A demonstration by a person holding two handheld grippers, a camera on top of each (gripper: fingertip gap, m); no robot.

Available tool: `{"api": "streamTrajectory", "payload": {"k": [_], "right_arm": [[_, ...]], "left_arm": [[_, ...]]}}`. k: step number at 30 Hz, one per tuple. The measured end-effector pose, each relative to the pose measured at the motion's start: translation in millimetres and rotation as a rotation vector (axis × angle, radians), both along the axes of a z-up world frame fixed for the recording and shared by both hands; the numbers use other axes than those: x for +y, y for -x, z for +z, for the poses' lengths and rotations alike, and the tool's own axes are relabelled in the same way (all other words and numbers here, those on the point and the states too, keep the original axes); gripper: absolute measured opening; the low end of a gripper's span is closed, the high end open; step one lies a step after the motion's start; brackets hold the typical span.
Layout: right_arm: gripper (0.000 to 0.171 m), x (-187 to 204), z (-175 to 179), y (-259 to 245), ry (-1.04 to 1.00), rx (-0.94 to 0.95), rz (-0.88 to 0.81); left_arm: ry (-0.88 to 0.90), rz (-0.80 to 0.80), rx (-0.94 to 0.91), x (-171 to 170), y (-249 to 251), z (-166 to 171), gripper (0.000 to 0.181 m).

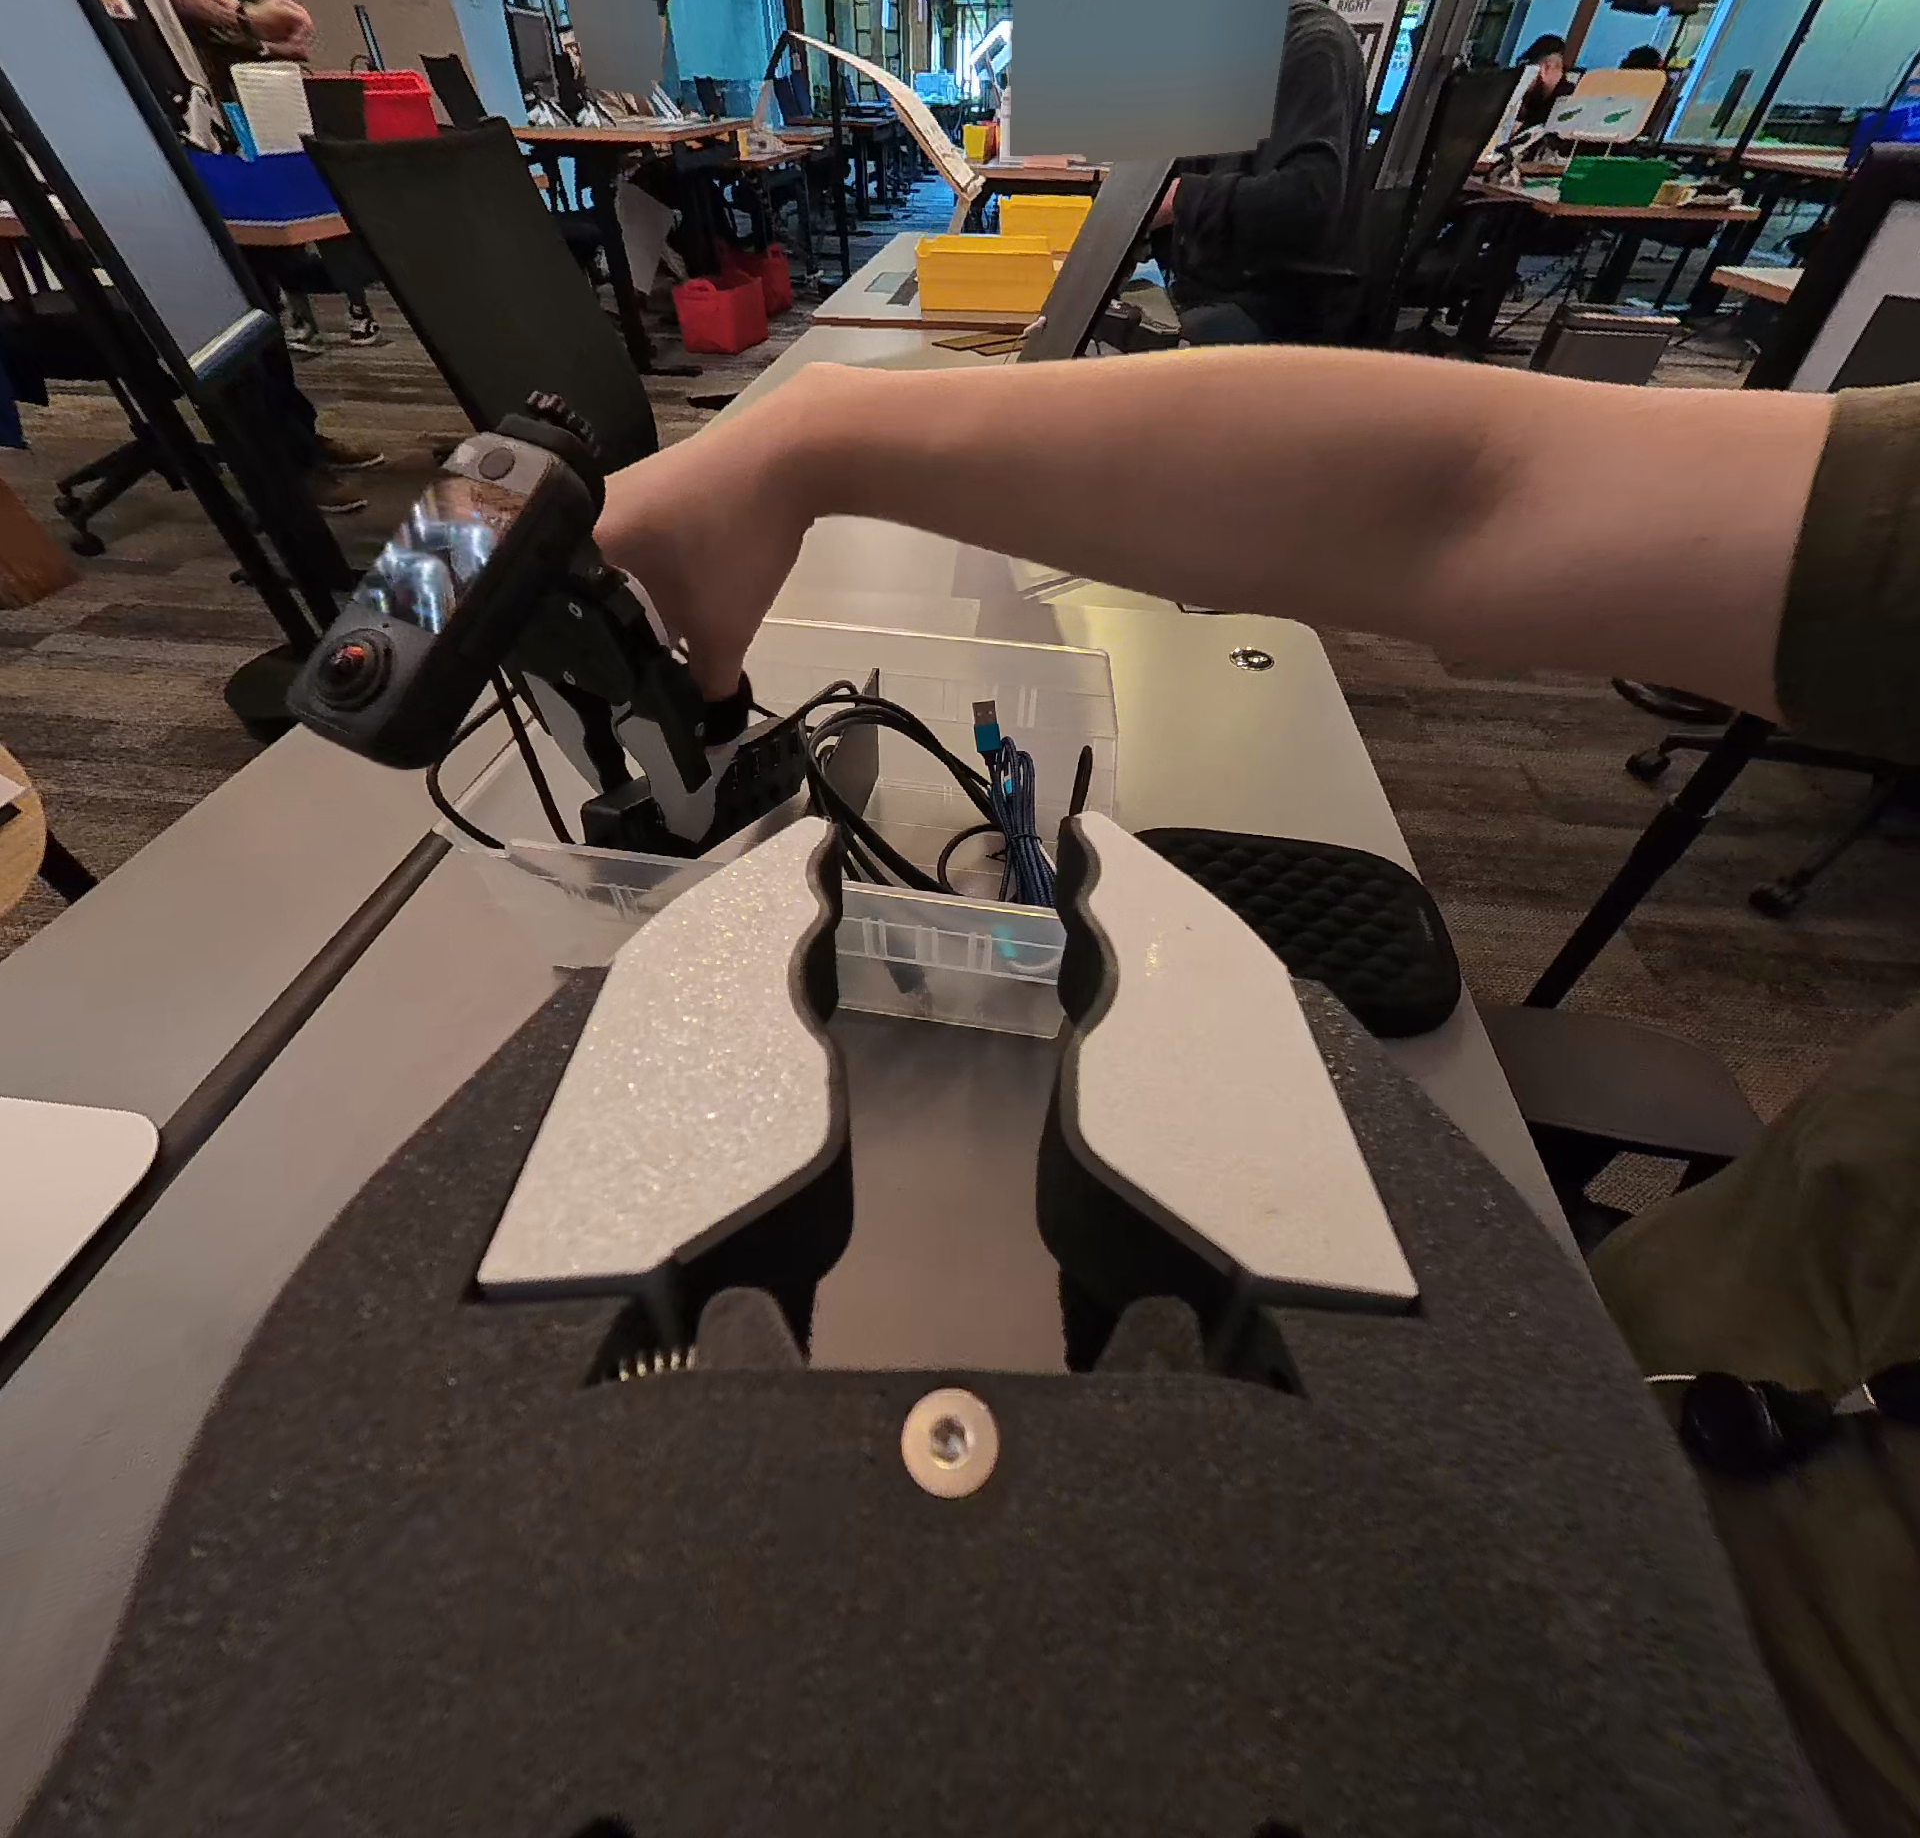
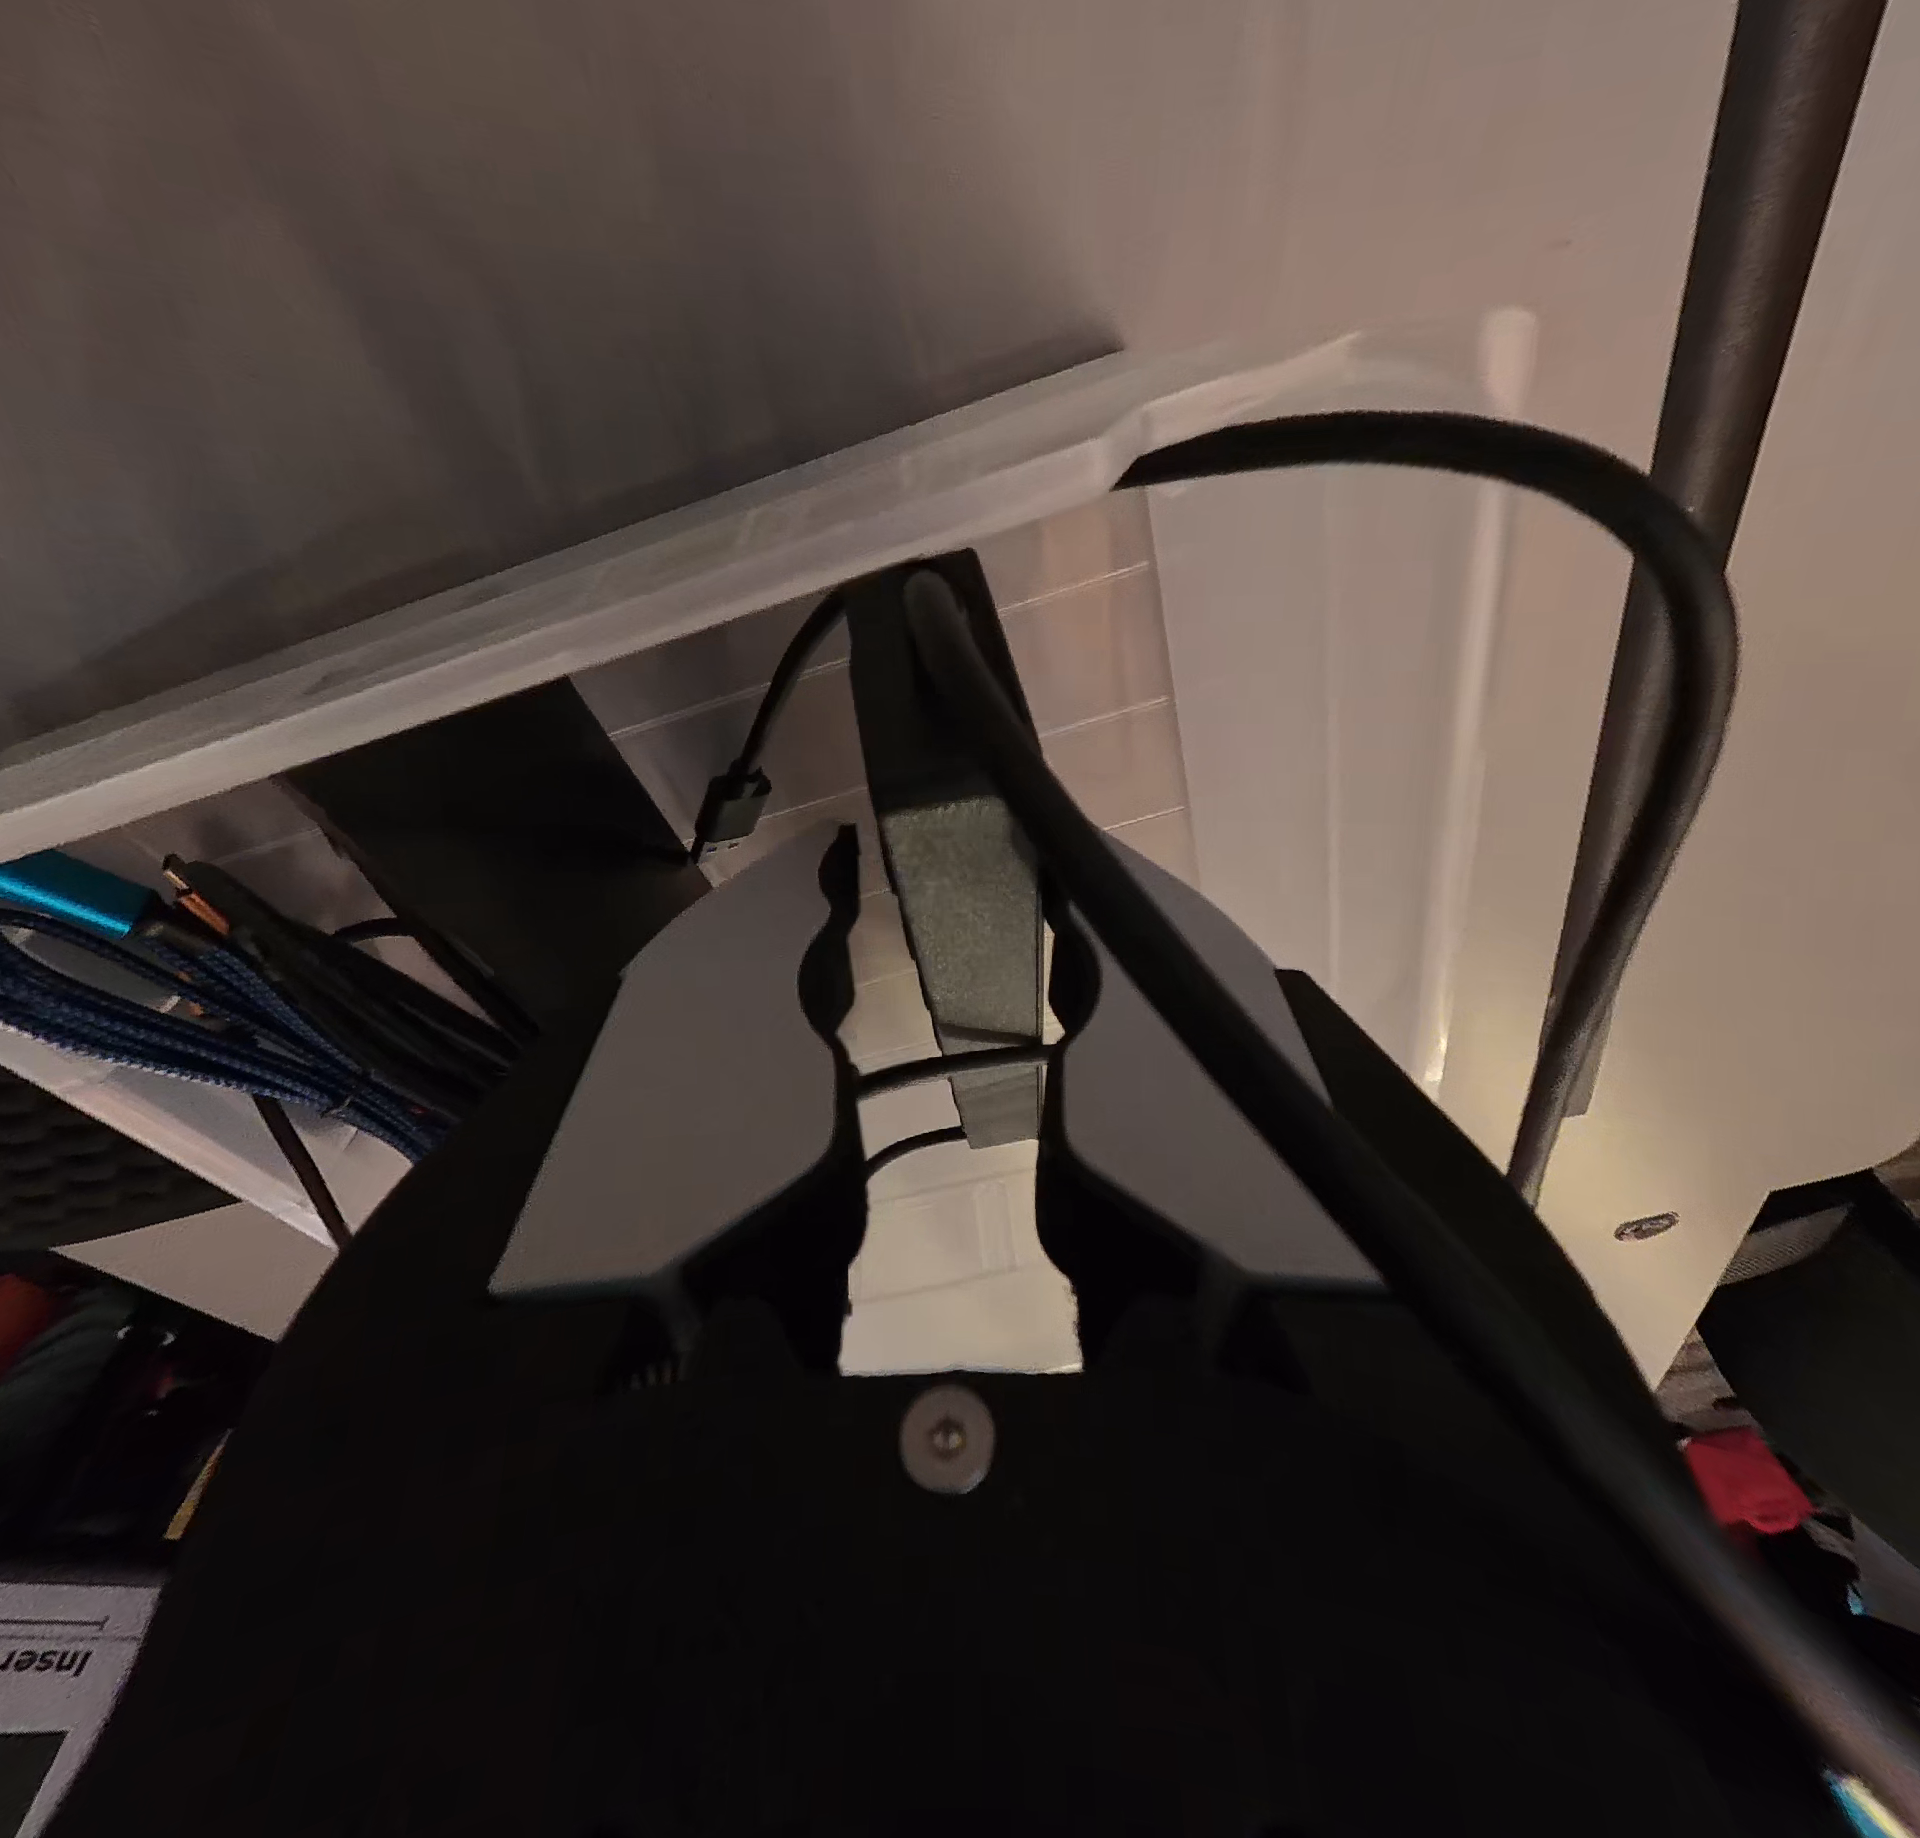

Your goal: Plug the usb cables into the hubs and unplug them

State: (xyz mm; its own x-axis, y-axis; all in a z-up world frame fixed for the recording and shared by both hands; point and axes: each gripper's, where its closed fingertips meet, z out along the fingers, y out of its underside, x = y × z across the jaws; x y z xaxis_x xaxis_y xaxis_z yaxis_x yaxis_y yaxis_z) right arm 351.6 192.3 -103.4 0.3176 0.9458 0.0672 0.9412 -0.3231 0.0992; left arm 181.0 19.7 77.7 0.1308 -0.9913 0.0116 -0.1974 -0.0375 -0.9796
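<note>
My left gripper (image 1: 948, 905) is open and empty, hovering just in front of a clear plastic bin (image 1: 951, 967) on the grey table. The bin holds a bundled blue braided usb cable (image 1: 1013, 786) and black cables. My right gripper (image 1: 675, 791) reaches down into the bin's left compartment beside a black usb hub (image 1: 764, 760). In the right wrist view my right gripper (image 2: 951, 915) is open, and its jaws straddle a dark grey hub (image 2: 961, 915). The hub touches the right finger, and a slit of light shows on its left. A thick black cable (image 2: 1195, 967) runs over the right finger. A loose black usb plug (image 2: 732, 801) lies just beyond.
A black quilted wrist pad (image 1: 1309, 915) lies right of the bin. A person's bare forearm (image 1: 1195, 500) crosses above the bin. The blue cable bundle (image 2: 208, 1019) sits in the neighbouring compartment. A dark pole (image 2: 1745, 438) stands at the right. Chairs, desks and yellow bins (image 1: 982, 271) are behind. The dark pole (image 2: 1745, 438) lies some 15 cm from my right tips, 45 cm from my left tips. It is also in sight in the left wrist view (image 1: 403, 867).
</note>
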Motion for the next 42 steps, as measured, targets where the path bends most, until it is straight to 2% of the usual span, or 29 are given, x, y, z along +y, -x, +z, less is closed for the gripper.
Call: {"api": "streamTrajectory", "payload": {"k": [11, 15, 19, 22, 25, 30, 36, 38, 42], "right_arm": [[0.040, -24.5, 32.3, -21.2, 0.056, -0.112, -0.002], [0.040, -41.5, 64.0, -28.9, 0.056, -0.178, -0.005], [0.041, -52.2, 109.4, -28.5, -0.037, -0.187, 0.040], [0.040, -60.9, 146.8, -3.8, -0.174, -0.017, 0.070], [0.040, -74.7, 183.5, 32.7, -0.363, 0.237, 0.118], [0.040, -115.7, 223.1, 87.4, -0.662, 0.665, 0.172], [0.046, -142.9, 276.1, 127.9, -1.099, 1.173, 0.127], [0.050, -141.7, 292.7, 131.3, -1.147, 1.284, 0.095], [0.050, -133.6, 290.4, 121.9, -1.094, 1.358, 0.053]], "left_arm": [[0.009, -0.007, 0.003, 0.1, 3.3, 0.4, 0.038], [0.004, -0.001, -0.010, -0.3, 7.5, 4.5, 0.038], [0.005, 0.011, -0.035, 0.8, 13.7, 10.7, 0.038], [-0.001, 0.015, -0.057, -0.8, 18.7, 17.6, 0.038], [-0.022, 0.033, -0.077, -1.6, 25.1, 25.5, 0.038], [-0.066, 0.089, -0.079, 0.8, 36.8, 34.7, 0.038], [-0.122, 0.203, -0.029, 9.9, 51.3, 34.1, 0.039], [-0.124, 0.235, -0.009, 13.0, 55.6, 32.4, 0.039], [-0.145, 0.311, 0.000, 20.8, 63.6, 36.8, 0.039]]}}
